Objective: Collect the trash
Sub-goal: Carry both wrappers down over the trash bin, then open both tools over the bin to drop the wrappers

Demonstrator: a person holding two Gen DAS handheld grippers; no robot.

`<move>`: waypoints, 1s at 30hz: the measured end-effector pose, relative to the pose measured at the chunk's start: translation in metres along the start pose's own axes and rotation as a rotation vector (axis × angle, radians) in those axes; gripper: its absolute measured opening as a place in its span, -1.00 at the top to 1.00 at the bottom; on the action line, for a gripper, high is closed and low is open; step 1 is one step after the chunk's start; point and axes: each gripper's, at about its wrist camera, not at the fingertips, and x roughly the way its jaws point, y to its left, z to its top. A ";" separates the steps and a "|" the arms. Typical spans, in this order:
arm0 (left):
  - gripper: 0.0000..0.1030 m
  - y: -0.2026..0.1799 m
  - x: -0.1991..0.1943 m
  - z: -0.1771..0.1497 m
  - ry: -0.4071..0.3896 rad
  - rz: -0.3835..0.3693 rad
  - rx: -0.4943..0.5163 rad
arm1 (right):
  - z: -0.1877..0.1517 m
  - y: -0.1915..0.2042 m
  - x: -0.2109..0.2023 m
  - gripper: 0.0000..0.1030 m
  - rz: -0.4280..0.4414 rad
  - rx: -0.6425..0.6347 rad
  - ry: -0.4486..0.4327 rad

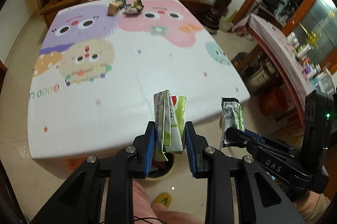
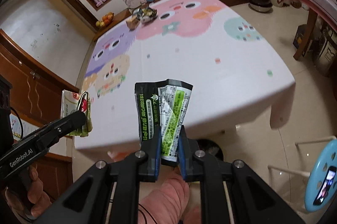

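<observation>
My left gripper (image 1: 170, 131) is shut on a folded white and green carton (image 1: 168, 118), held upright past the near edge of the table (image 1: 134, 81). My right gripper (image 2: 170, 133) is shut on a black and green snack wrapper (image 2: 166, 110); this wrapper (image 1: 231, 116) also shows at the right of the left wrist view, and the carton (image 2: 84, 110) at the left of the right wrist view. A pile of more trash (image 1: 126, 6) lies at the table's far edge. A round bin (image 1: 162, 167) with wrappers in it sits on the floor right under the left gripper.
The table wears a cartoon-monster cloth. A wooden sideboard (image 1: 63, 3) with a fruit bowl and chargers runs along the back wall. A blue stool (image 2: 322, 177) with a phone on it stands at the right. A second table (image 1: 284, 51) with bottles is further right.
</observation>
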 end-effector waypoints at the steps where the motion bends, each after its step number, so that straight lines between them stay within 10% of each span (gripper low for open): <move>1: 0.50 -0.002 0.002 -0.005 0.011 0.003 0.007 | -0.009 -0.002 -0.001 0.73 -0.003 0.002 0.011; 11: 0.50 -0.014 0.077 -0.068 0.174 -0.038 0.087 | -0.078 -0.040 0.047 0.72 -0.054 0.129 0.135; 30: 0.41 0.053 0.339 -0.179 0.296 -0.004 0.100 | -0.200 -0.155 0.292 0.72 -0.143 0.227 0.268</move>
